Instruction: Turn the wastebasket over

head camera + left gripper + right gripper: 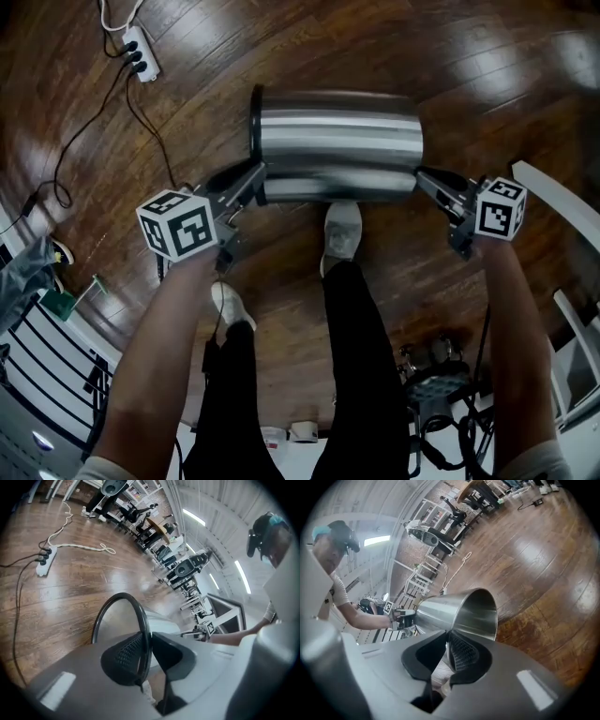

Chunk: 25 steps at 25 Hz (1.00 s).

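Observation:
A shiny steel wastebasket point(337, 141) lies level above the wooden floor, held between my two grippers. My left gripper point(251, 180) grips its left end: in the left gripper view the black ring point(123, 597) round that end passes between the jaws, and the left gripper point(148, 645) is shut on it. My right gripper point(424, 176) holds the right end. In the right gripper view the wastebasket point(450, 609) shows its open mouth, and the right gripper point(449, 645) pinches the thin steel rim, with one pad point(464, 653) inside the mouth.
A white power strip point(141, 52) with black cables lies on the floor at the far left. The person's shoes point(342, 230) stand just below the basket. A white frame point(562, 202) is at the right, a chair base point(436, 375) lower right, and a black rack point(37, 356) lower left.

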Motion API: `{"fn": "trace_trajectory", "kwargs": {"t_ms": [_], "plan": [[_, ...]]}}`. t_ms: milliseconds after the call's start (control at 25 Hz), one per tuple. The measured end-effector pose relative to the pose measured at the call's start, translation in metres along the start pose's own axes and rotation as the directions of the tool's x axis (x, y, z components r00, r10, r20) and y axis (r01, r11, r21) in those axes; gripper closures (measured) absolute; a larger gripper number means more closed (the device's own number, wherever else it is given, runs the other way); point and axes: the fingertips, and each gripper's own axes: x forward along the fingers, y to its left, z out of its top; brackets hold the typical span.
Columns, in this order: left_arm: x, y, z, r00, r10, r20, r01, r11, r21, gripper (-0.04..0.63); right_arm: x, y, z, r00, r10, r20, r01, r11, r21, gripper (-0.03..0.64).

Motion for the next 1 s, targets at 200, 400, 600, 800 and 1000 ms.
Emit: {"fn": "trace_trajectory", "kwargs": {"t_ms": [200, 400, 600, 800, 1000], "plan": [[-0.045, -0.032, 0.014, 0.998, 0.008, -0.061, 0.001, 0.988, 0.152, 0.531, 0.033, 0.013, -0.036, 0.998, 0.051, -0.042, -0.050, 0.998, 0.033, 0.586], [-0.052, -0.054, 0.017, 0.993, -0.007, -0.117, 0.037, 0.966, 0.254, 0.526, 0.054, 0.009, -0.062, 0.997, 0.029, -0.069, -0.025, 0.998, 0.063, 0.578], [-0.027, -0.096, 0.019, 0.978, -0.154, -0.139, 0.189, 0.939, 0.288, 0.504, 0.044, -0.014, -0.072, 0.977, -0.158, -0.146, 0.153, 0.987, -0.045, 0.584], [-0.015, -0.097, 0.042, 0.954, -0.301, -0.013, 0.299, 0.940, 0.163, 0.503, 0.043, -0.015, -0.068, 0.890, -0.409, -0.201, 0.350, 0.895, -0.275, 0.579], [-0.006, -0.115, 0.033, 0.921, -0.387, -0.051, 0.390, 0.911, 0.136, 0.503, 0.040, -0.017, -0.064, 0.865, -0.464, -0.191, 0.410, 0.873, -0.262, 0.609]]}}
